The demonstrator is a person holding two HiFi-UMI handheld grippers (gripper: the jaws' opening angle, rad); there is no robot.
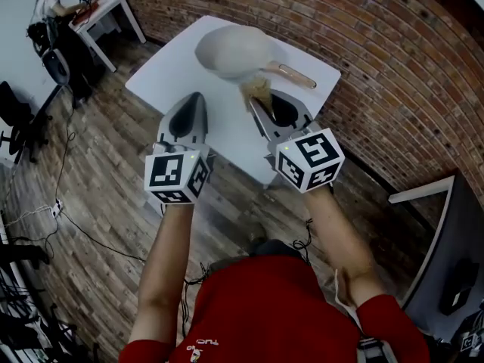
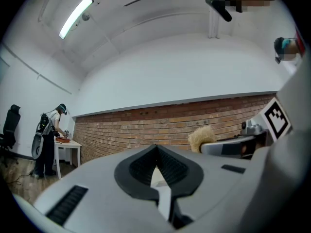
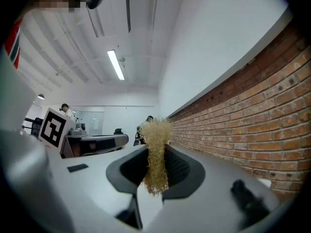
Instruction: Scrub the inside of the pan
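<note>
Here, the right gripper (image 1: 255,104) has its jaws pinching a tan fibrous scrubber (image 3: 156,152), the tuft sticking out past the tips. The left gripper (image 1: 193,98) is held beside it, jaws pressed together on nothing. Just beyond both, the pale pan (image 1: 227,51) rests on the white tabletop (image 1: 162,78), its wooden handle (image 1: 293,75) pointing toward the brick wall (image 1: 378,59).

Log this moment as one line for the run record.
left claw: shut, empty | right claw: shut on scrubber | pan: on table | scrubber: not in pan
</note>
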